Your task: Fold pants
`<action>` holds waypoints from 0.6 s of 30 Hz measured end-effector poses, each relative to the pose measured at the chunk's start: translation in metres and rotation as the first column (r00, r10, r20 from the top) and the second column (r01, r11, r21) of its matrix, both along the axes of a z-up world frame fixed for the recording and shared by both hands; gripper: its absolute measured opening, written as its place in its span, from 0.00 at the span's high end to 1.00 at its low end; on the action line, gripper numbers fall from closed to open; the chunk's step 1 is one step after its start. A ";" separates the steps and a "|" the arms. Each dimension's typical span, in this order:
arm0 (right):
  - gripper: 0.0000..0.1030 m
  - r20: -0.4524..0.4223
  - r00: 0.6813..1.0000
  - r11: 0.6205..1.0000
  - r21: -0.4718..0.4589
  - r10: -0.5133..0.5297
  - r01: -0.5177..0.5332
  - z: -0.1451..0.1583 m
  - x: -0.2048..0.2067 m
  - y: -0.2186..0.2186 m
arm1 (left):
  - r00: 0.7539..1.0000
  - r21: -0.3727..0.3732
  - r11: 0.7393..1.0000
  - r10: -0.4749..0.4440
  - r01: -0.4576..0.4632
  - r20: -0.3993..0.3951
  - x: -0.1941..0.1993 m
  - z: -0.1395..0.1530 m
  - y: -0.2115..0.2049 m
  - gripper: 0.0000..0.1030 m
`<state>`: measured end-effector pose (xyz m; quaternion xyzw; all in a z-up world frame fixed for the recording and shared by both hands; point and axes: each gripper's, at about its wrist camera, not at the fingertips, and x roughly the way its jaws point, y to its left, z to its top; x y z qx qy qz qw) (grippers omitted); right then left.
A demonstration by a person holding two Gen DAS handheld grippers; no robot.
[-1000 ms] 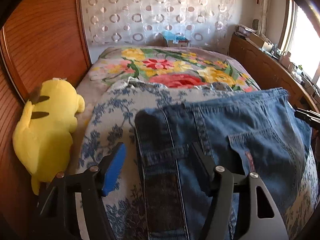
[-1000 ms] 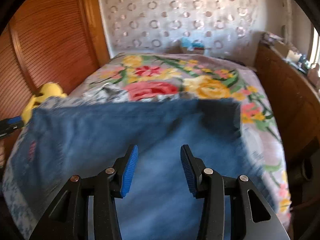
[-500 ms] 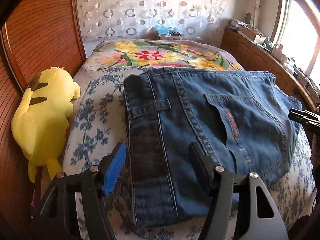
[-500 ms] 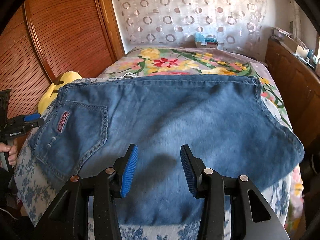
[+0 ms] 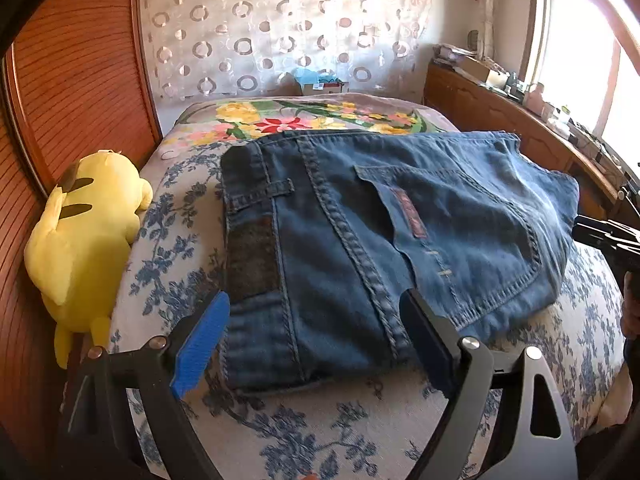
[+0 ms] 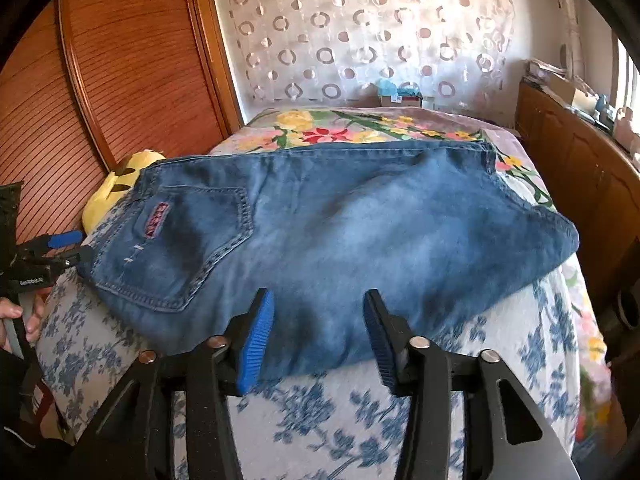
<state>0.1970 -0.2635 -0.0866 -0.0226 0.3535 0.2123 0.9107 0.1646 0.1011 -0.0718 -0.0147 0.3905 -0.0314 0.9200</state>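
Note:
Folded blue jeans (image 5: pixel 380 232) lie flat on the flowered bed cover, back pocket up; they also fill the middle of the right wrist view (image 6: pixel 340 232). My left gripper (image 5: pixel 316 332) is open and empty, hovering over the near waistband end of the jeans. My right gripper (image 6: pixel 318 328) is open and empty, just above the near edge of the jeans. The left gripper shows at the left edge of the right wrist view (image 6: pixel 60 248), and the right gripper at the right edge of the left wrist view (image 5: pixel 608 236).
A yellow plush toy (image 5: pixel 84 240) lies along the bed's left side against a wooden slatted wall (image 5: pixel 72 80). A wooden sideboard (image 6: pixel 580 168) with small items runs along the right. A tissue box (image 5: pixel 320 80) stands beyond the bed's far end.
Both grippers have pulled back toward the near bed edge, away from the jeans. The jeans have settled flat on the bed, and more of them shows in both views.

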 end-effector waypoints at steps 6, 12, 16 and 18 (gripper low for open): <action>0.39 0.021 1.000 1.000 0.003 0.004 -0.004 -0.009 -0.018 -0.001 | 0.999 0.002 1.000 -0.017 0.017 0.036 -0.014 -0.003 -0.015 0.15; 0.39 0.033 0.999 1.000 0.002 0.004 -0.004 -0.014 -0.033 -0.001 | 0.999 0.034 0.999 -0.022 0.021 0.041 -0.027 -0.008 -0.027 0.15; 0.39 0.042 0.999 1.000 -0.003 -0.001 0.001 -0.014 -0.048 0.000 | 0.998 0.034 0.999 -0.038 0.036 0.044 -0.039 -0.010 -0.035 0.15; 0.39 0.045 0.999 1.000 0.000 -0.003 0.003 -0.015 -0.055 0.000 | 0.998 0.030 0.999 -0.044 0.043 0.045 -0.044 -0.010 -0.038 0.15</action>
